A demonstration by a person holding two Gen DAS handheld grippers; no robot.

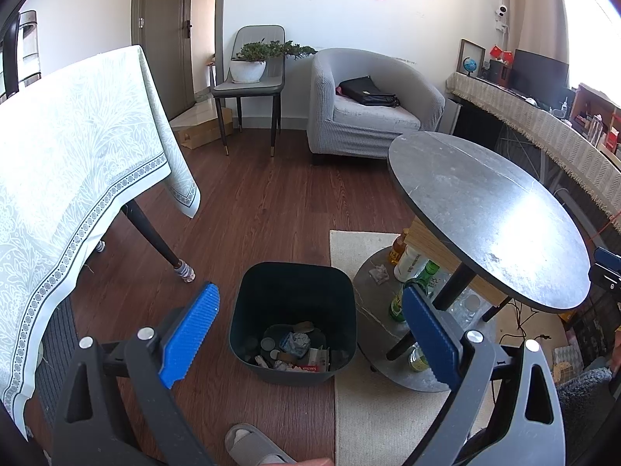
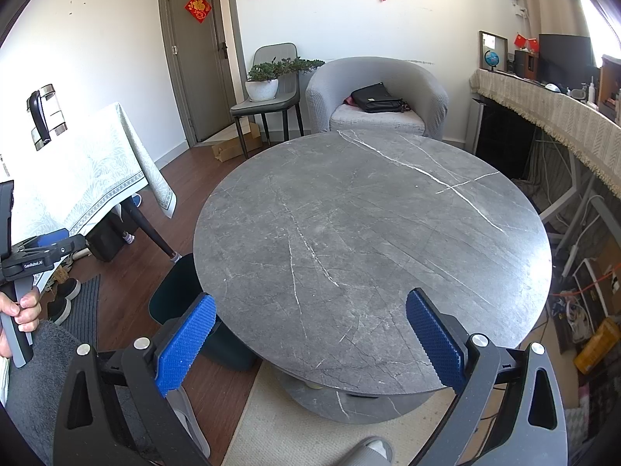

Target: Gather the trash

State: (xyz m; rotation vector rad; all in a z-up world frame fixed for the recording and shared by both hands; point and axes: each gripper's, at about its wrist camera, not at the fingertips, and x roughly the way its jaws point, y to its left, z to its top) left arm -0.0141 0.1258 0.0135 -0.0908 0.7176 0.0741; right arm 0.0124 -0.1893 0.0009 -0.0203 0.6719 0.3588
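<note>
A dark bin (image 1: 293, 295) stands on the wood floor and holds crumpled paper and wrappers (image 1: 297, 345). My left gripper (image 1: 310, 310) is open and empty, hovering above the bin. A crumpled tissue (image 1: 378, 273) lies on the lower shelf of the round grey table (image 1: 485, 209), beside several bottles (image 1: 411, 283). My right gripper (image 2: 310, 322) is open and empty above the near part of the round table top (image 2: 368, 240), which is bare. The bin (image 2: 174, 291) shows partly under the table's left edge in the right wrist view.
A table with a pale green cloth (image 1: 70, 163) stands to the left. A grey armchair (image 1: 372, 105) with a black bag and a chair with a potted plant (image 1: 252, 62) are at the back. A cream rug (image 1: 372, 407) lies under the round table. A slipper (image 1: 252, 446) is near.
</note>
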